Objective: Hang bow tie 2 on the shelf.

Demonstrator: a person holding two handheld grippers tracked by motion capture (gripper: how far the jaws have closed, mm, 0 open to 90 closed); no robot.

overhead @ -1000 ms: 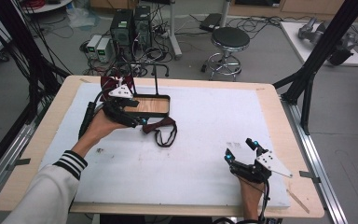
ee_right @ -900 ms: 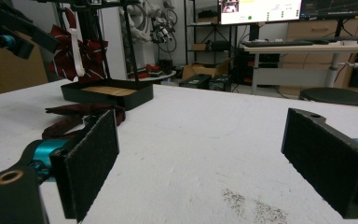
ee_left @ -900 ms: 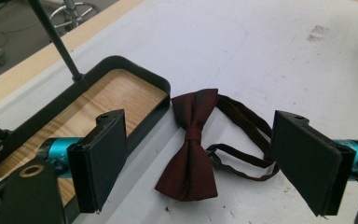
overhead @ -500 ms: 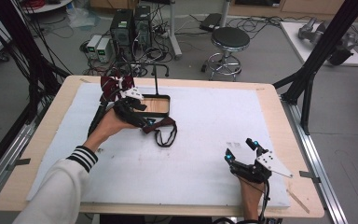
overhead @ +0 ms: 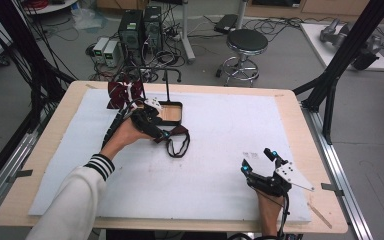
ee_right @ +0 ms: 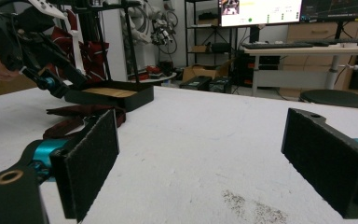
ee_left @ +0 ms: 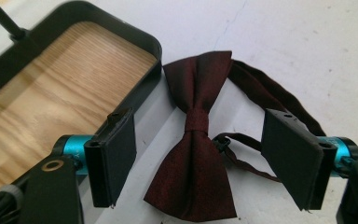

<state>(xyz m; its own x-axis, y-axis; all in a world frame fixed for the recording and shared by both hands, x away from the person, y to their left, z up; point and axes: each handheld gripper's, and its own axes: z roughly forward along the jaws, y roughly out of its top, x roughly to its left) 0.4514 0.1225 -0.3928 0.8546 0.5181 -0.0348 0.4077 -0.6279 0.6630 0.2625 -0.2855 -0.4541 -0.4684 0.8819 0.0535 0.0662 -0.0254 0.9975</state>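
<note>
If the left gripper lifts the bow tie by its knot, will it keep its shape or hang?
The bow tie is thin cloth, so its wings will likely sag a little. The strap lies in a loose loop and will probably dangle. It looks light and unlikely to slip from the jaws.

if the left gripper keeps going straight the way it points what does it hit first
Most likely the dark red bow tie: it lies between the left gripper's open fingers, beside the black tray. Depth is unclear.
</note>
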